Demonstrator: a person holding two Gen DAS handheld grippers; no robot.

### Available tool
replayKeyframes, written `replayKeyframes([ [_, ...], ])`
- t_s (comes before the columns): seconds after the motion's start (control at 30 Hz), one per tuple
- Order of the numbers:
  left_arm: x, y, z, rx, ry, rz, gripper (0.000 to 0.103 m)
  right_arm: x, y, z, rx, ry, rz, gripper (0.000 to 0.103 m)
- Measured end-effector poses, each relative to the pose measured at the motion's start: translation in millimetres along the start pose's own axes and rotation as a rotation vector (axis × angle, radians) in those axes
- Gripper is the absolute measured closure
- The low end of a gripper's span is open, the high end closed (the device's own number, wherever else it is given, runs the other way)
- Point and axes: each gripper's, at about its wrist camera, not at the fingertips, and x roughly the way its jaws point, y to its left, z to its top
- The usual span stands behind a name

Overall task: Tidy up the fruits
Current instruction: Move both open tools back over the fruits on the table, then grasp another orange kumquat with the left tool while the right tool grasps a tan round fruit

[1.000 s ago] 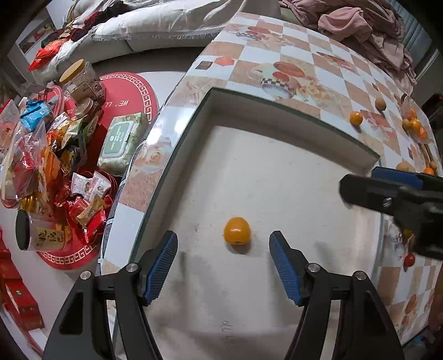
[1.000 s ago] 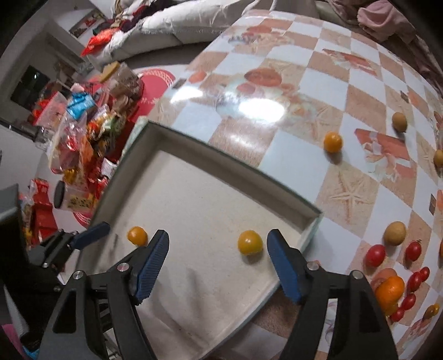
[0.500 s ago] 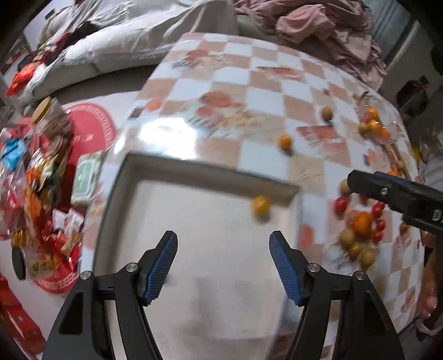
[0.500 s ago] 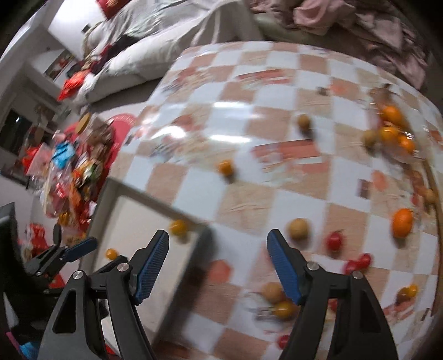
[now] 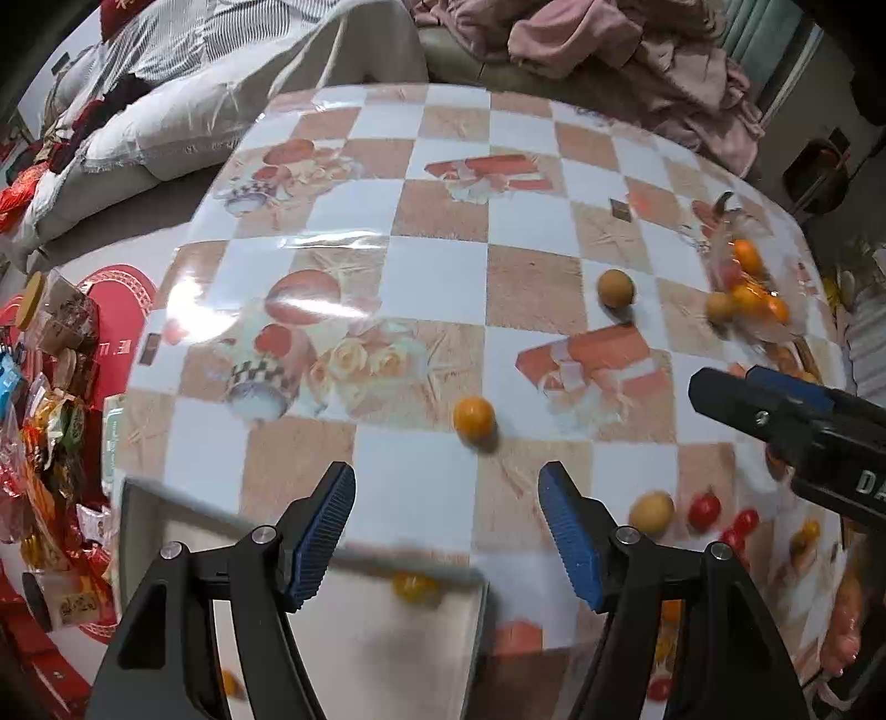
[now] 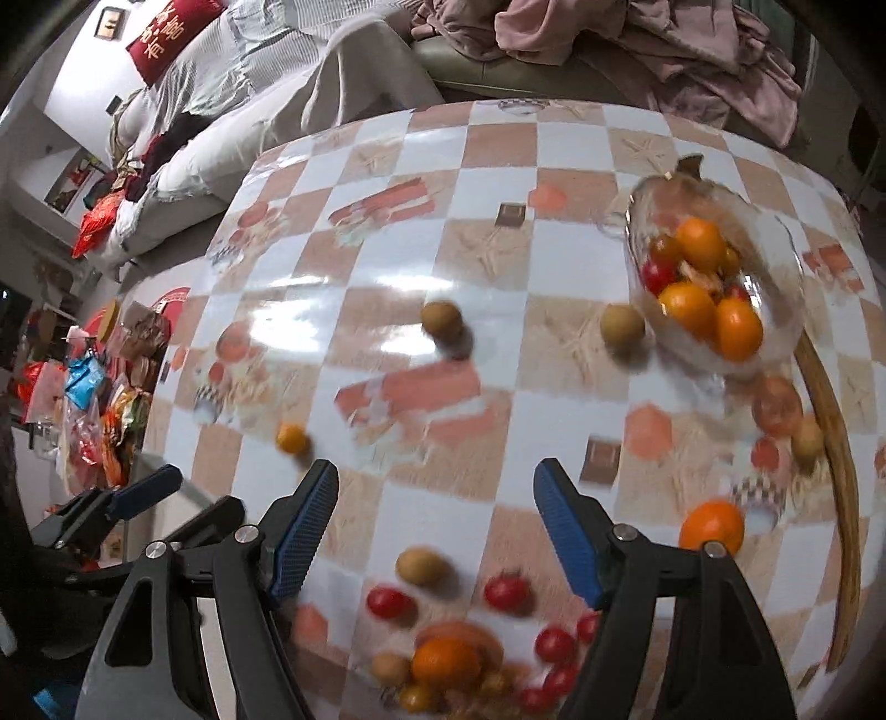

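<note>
My left gripper (image 5: 446,515) hangs open and empty over the checked tablecloth, just past the far rim of the grey tray (image 5: 354,559). A yellow fruit (image 5: 415,587) lies in the tray by that rim. A small orange (image 5: 474,419) sits on the cloth just ahead of the left fingers. My right gripper (image 6: 434,498) is also open and empty, above loose red tomatoes (image 6: 505,591), a pale round fruit (image 6: 421,565) and an orange (image 6: 446,659). A glass bowl (image 6: 786,260) at the far right holds oranges and tomatoes.
Brown round fruits (image 6: 441,321) (image 6: 622,327) and a larger orange (image 6: 711,526) lie scattered on the table. A wooden strip (image 6: 830,421) runs along the right side. Snack packets (image 5: 50,432) crowd the floor on the left; a sofa with pink clothes (image 5: 609,39) stands behind.
Both grippers have swept from above the tray out over the tablecloth towards the loose fruit. The tray has slid to the lower left of both views, and each gripper stayed open.
</note>
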Motion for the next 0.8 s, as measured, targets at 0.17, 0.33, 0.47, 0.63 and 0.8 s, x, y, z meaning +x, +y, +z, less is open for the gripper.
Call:
replayKeyframes([
  [0.17, 24.1, -4.9, 16.1, -0.016, 0.024, 0.011, 0.033, 19.7, -3.1, 23.5, 0.007, 0.012, 0.023, 0.035],
  [0.33, 43.5, -10.9, 25.5, -0.020, 0.050, 0.026, 0.033, 40.8, -1.6, 40.1, -0.010, 0.023, 0.010, 0.036],
  [0.47, 54.5, -12.4, 27.2, -0.041, 0.077, 0.035, 0.033, 56.3, 1.4, 48.7, -0.035, 0.029, -0.006, 0.036],
  [0.63, 60.8, -11.4, 26.2, -0.065, 0.079, 0.057, 0.033, 73.0, 3.2, 55.0, -0.051, 0.039, -0.017, 0.038],
  [0.8, 59.9, -18.1, 25.4, -0.072, 0.065, 0.067, 0.048, 77.9, 11.1, 59.8, -0.102, 0.017, -0.049, 0.063],
])
